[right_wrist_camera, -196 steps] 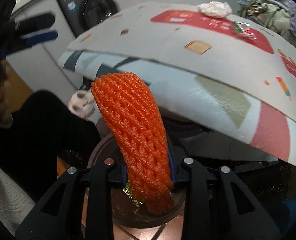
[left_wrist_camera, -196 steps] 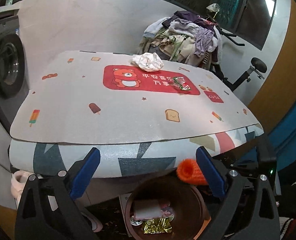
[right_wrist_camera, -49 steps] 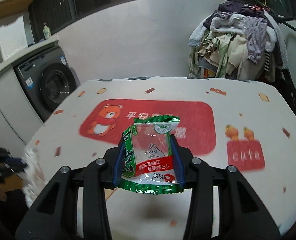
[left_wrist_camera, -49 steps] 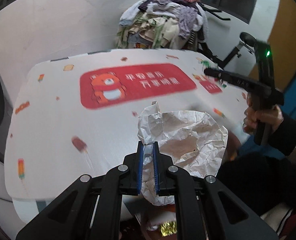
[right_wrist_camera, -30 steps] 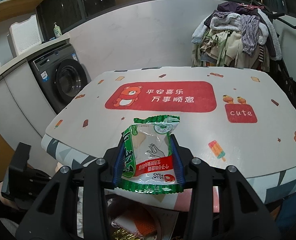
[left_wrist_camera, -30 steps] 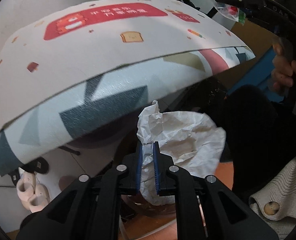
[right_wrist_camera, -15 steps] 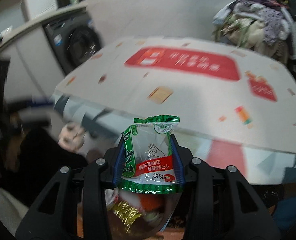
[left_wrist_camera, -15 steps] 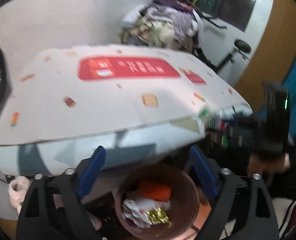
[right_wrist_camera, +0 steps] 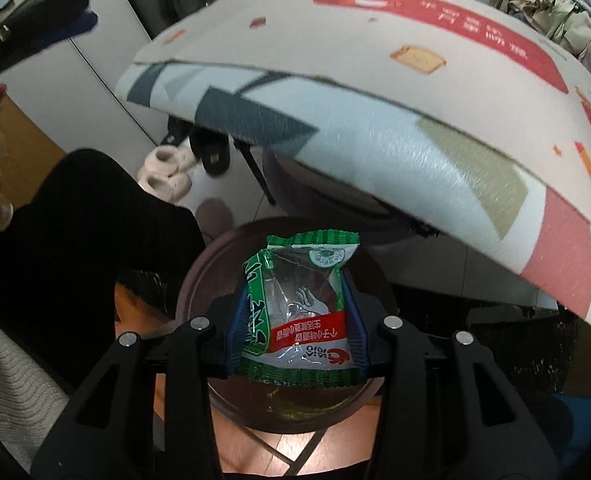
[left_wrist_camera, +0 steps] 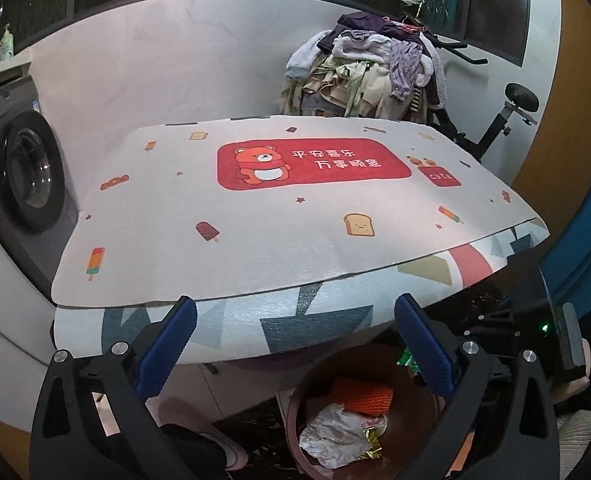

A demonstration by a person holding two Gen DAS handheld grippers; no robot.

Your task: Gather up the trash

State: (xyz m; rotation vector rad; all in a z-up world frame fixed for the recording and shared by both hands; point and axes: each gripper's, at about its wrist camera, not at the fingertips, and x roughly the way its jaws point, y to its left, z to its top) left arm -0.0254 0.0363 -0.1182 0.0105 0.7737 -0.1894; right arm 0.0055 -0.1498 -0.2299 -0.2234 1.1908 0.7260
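Note:
My right gripper point(right_wrist_camera: 295, 316) is shut on a green and clear snack wrapper point(right_wrist_camera: 299, 308) and holds it directly above the brown round bin point(right_wrist_camera: 199, 276) on the floor. My left gripper point(left_wrist_camera: 291, 348) is open and empty, at the table's front edge above the bin point(left_wrist_camera: 295, 408). In the left wrist view the bin holds crumpled white paper point(left_wrist_camera: 331, 432), an orange foam net point(left_wrist_camera: 361, 396) and a gold foil scrap point(left_wrist_camera: 369, 446). The right gripper's black body point(left_wrist_camera: 535, 332) shows at the right, with a bit of green wrapper point(left_wrist_camera: 407, 358) by the bin.
The table point(left_wrist_camera: 279, 224) wears a mat with a red bear banner. A washing machine point(left_wrist_camera: 19, 168) stands at the left. A clothes pile point(left_wrist_camera: 367, 68) and an exercise bike point(left_wrist_camera: 507, 116) stand behind. Slippers point(right_wrist_camera: 167, 172) lie under the table.
My left gripper has let the crumpled paper fall into the bin and stands open. My right gripper has carried the wrapper from above the table down over the bin.

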